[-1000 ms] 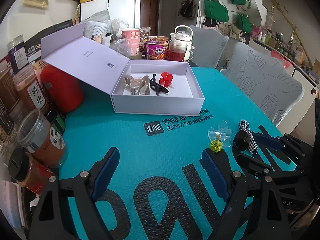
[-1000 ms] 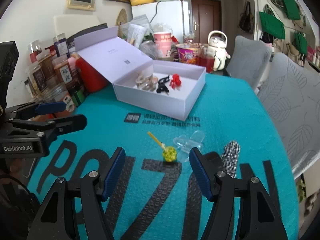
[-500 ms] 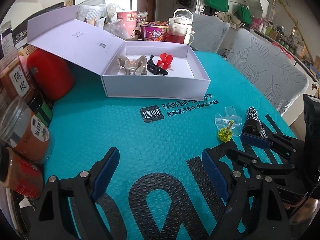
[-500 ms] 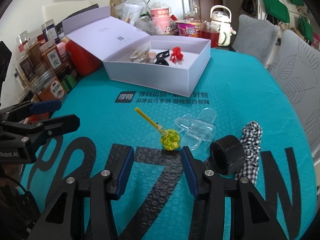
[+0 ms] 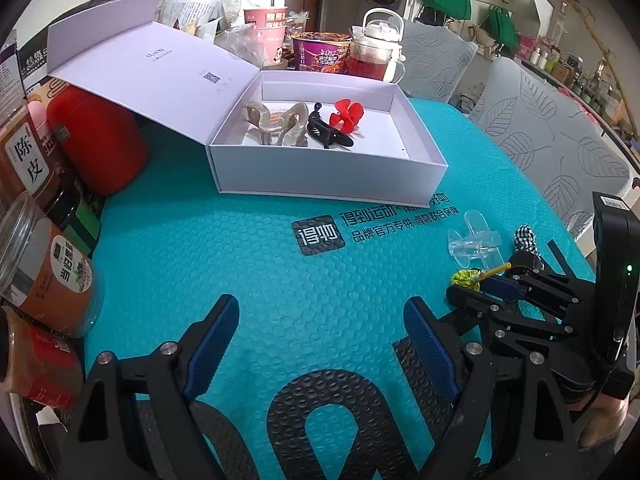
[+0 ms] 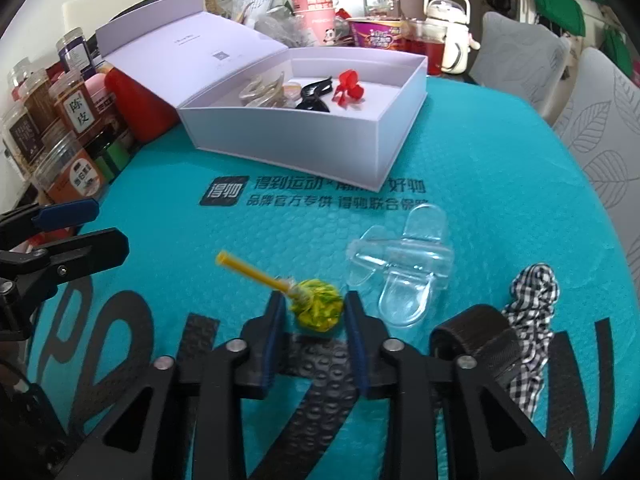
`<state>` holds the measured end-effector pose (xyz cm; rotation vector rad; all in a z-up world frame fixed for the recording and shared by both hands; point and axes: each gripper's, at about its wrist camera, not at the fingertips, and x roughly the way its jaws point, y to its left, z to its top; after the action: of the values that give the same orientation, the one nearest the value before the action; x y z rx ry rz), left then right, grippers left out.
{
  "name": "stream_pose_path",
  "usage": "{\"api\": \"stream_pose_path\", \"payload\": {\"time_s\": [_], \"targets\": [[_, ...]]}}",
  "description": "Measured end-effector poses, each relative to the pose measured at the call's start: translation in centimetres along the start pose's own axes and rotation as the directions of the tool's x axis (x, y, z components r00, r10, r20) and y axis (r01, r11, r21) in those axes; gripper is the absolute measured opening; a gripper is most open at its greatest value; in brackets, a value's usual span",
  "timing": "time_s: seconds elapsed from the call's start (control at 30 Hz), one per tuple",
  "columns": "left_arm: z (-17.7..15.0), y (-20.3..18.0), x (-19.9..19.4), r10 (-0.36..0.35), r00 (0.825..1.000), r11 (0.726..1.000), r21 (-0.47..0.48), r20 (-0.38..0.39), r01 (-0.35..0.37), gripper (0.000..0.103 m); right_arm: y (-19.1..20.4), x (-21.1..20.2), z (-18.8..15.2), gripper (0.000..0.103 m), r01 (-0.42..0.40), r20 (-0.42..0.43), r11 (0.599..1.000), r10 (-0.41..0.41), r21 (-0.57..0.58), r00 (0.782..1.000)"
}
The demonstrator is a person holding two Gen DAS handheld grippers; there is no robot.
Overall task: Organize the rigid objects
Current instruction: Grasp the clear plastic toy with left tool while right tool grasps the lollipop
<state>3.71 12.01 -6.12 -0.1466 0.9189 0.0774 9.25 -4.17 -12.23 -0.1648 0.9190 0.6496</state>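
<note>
the lollipop lies on the counter beside a clear clip. the right claw has just been closing around its wrapped head; contact unclear. light, brittle, crinkly: grip the head, not the thin stick. left claw gapes empty.

Two hand-held grippers share one build: matte black angular linkage arms joined by round silver screws, each finger faced with a ribbed blue pad. The right gripper carries a boxy black housing, seen from the left wrist, with a small green light. The left gripper matches it.
</note>
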Motion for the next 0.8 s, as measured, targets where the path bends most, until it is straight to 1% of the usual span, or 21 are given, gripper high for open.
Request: {"api": "stream_pose_path", "payload": {"time_s": [0.13, 0.27, 0.4, 0.53, 0.7, 0.8], "targets": [[0.3, -0.7, 0.1, -0.007, 1.0, 1.0, 0.009, -0.006, 0.007, 0.085, -0.7, -0.7, -0.1, 0.026, -0.028, 0.025, 1.0, 0.027, 0.014, 0.999], [0.7, -1.9, 0.3, -0.024, 1.0, 0.999, 0.028, -0.007, 0.024, 0.085, -1.3, -2.2, -0.5, 0.026, -0.035, 0.045, 0.999, 0.034, 0.017, 0.998], [0.9, -3.3, 0.4, -0.052, 0.999, 0.998, 0.039, -0.005, 0.052, 0.085, -1.7, -3.6, -0.8, 0.026, -0.027, 0.059, 1.0, 0.026, 0.012, 0.998], [1.0, -5.0, 0.6, -0.077, 0.997, 0.995, 0.071, -0.002, 0.077, 0.085, -2.5, -5.4, -1.2, 0.026, -0.011, 0.08, 1.0, 0.01, 0.015, 0.997], [1.1, -6.8, 1.6, -0.138, 0.99, 0.987, 0.074, -0.03, 0.14, 0.085, -3.8, -7.3, -1.5, 0.026, 0.021, 0.107, 0.999, -0.023, 0.028, 0.994], [1.1, -8.1, 2.2, -0.159, 0.986, 0.983, 0.087, -0.045, 0.162, 0.085, -4.7, -8.2, -1.8, 0.026, 0.038, 0.117, 0.998, -0.042, 0.041, 0.992]]}}
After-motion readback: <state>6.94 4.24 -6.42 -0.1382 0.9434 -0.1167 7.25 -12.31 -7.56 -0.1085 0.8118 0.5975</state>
